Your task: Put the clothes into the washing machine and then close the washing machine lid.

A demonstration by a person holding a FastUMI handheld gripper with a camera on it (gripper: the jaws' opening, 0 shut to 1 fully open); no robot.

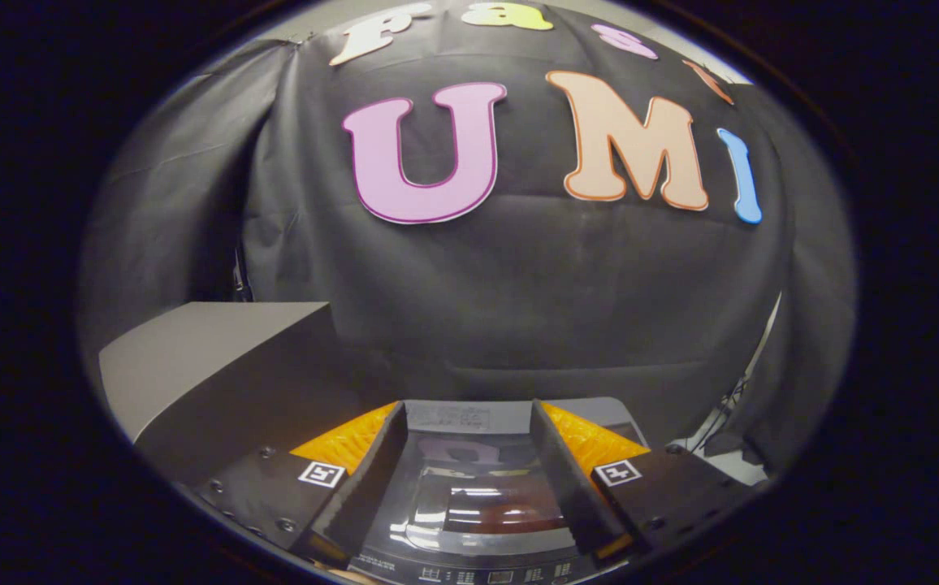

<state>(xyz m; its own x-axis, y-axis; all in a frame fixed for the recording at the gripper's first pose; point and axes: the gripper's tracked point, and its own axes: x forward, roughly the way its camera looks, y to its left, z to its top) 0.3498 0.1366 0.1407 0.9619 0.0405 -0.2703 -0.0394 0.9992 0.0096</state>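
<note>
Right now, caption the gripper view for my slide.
Gripper with open fingers above the washing machine's closed glossy lid, grey box alongside.

Washing machine lid (469,496), between the spread fingers of the gripper (467,479) w/ nothing held: dark, glossy, smooth, looks like glass or hard plastic, mirrors lights. Control strip (502,575) at near edge: smooth plastic, slight sheen. Far rim of washing machine (510,416): pale matt plastic. Grey box (193,366) to the left: flat matt, smooth sides. Booth wall (518,292) far behind: black cloth, matt, creased, hangs in soft folds.
</note>
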